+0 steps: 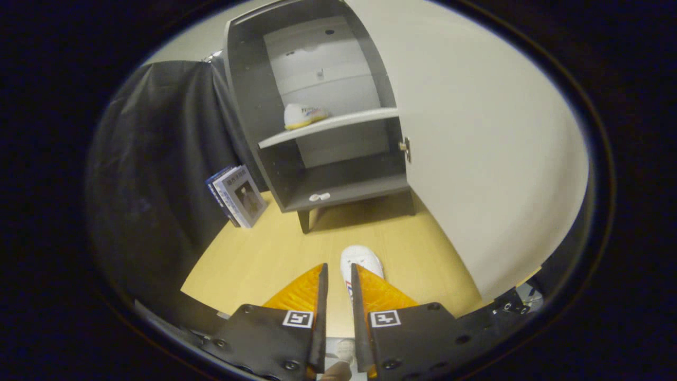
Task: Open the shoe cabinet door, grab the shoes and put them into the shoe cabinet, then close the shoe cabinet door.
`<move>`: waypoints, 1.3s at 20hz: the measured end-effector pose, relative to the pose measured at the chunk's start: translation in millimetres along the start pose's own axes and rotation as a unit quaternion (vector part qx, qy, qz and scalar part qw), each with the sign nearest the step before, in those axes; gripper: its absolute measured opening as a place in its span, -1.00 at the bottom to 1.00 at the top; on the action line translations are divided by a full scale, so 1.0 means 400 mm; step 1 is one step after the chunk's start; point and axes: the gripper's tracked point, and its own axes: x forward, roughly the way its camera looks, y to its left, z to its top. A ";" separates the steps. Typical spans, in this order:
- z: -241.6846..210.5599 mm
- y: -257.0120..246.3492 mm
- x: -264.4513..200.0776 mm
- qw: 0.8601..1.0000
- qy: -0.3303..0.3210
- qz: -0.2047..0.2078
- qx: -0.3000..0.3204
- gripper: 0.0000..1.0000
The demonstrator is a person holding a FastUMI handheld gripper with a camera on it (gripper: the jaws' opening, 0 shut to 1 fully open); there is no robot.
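White shoe (359, 262) sits pinched between our gripper (339, 278) fingers, narrow around it, low over the wooden floor (254, 264). Ahead, the shoe cabinet (317, 132) stands open — its mate (302, 116) already on the shelf (328, 128). Our grip looks shallow; a tilt could drop it, or we clip the open door (492, 159). Books (238, 196) lean on black cloth.

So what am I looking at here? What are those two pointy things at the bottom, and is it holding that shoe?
Those are the two fingers of a gripper, a pinching tool a person carries. The camera rides on it, looking forward along the fingers. They stand slightly apart. A white shoe lies on the wooden floor just ahead of them, partly behind one finger; whether it is pinched, I cannot tell. Beyond stands a grey shoe cabinet, its door open. Another shoe sits on its shelf. Books lean beside it.
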 end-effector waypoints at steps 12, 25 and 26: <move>-0.287 -0.061 0.247 0.994 0.113 -0.008 0.005 -0.53; -0.281 -0.031 0.363 0.992 0.118 0.022 -0.028 -0.61; -0.273 -0.030 0.353 0.992 0.117 0.022 -0.029 -0.72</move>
